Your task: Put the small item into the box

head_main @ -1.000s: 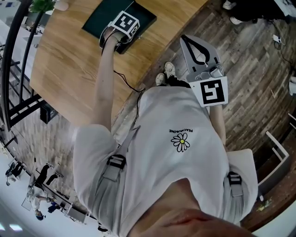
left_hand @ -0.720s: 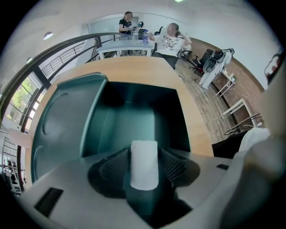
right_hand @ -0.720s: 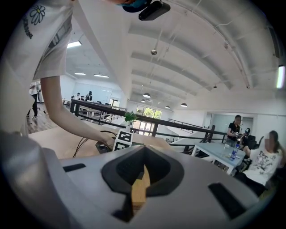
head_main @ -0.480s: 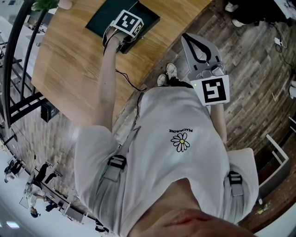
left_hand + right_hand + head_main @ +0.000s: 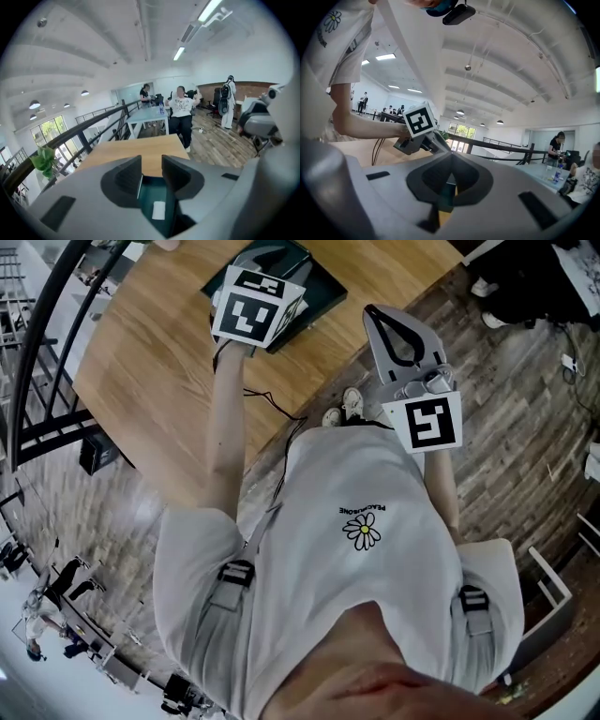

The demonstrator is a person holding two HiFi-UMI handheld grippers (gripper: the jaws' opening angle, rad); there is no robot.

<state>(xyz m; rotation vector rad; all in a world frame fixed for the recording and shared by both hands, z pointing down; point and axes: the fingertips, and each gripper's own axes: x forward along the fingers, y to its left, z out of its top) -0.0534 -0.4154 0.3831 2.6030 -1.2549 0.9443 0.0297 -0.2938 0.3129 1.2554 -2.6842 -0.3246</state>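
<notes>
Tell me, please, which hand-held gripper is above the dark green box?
The left hand-held gripper, jaws closing with nothing between them, is above the box; the right hand-held gripper, shut, hangs over the floor.

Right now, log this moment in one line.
left gripper: jaws closing, empty, over dark green box | small white item: inside box | right gripper: shut, empty

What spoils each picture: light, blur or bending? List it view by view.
Head view: even light and a sharp table, but the wide lens bows the railing. Left gripper view: black corners, the strip lamp blown white, the box below dim and soft. Right gripper view: the far windows glare, and the ceiling bends.
</notes>
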